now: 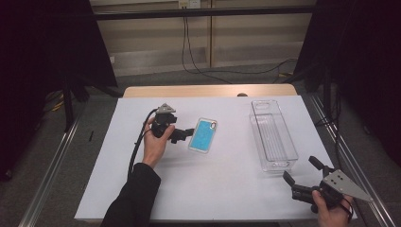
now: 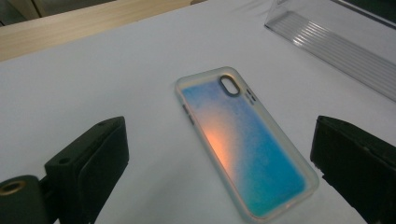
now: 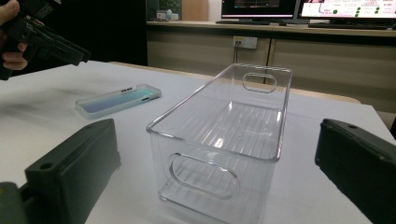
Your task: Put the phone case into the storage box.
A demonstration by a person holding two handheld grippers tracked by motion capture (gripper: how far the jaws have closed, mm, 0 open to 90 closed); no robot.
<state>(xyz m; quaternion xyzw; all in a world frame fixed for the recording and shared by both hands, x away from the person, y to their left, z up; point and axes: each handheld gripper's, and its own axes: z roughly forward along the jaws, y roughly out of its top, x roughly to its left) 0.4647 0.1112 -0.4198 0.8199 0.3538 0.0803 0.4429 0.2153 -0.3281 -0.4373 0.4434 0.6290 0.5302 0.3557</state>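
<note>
The blue translucent-rimmed phone case [image 1: 203, 135] lies flat on the white-covered worktop [image 1: 227, 189], at nine o'clock of the clear plastic rectangular bin [image 1: 273, 135]. The left hand-held gripper [image 1: 185, 134], jaws spread, hovers just beside the case. The right hand-held gripper [image 1: 299, 173], also spread, sits at five o'clock of the bin.

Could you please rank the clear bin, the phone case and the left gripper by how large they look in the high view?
1. clear bin, plainly the largest.
2. phone case and left gripper: they look about alike, and the hand covers part of the gripper, so I would not rank them.
</note>
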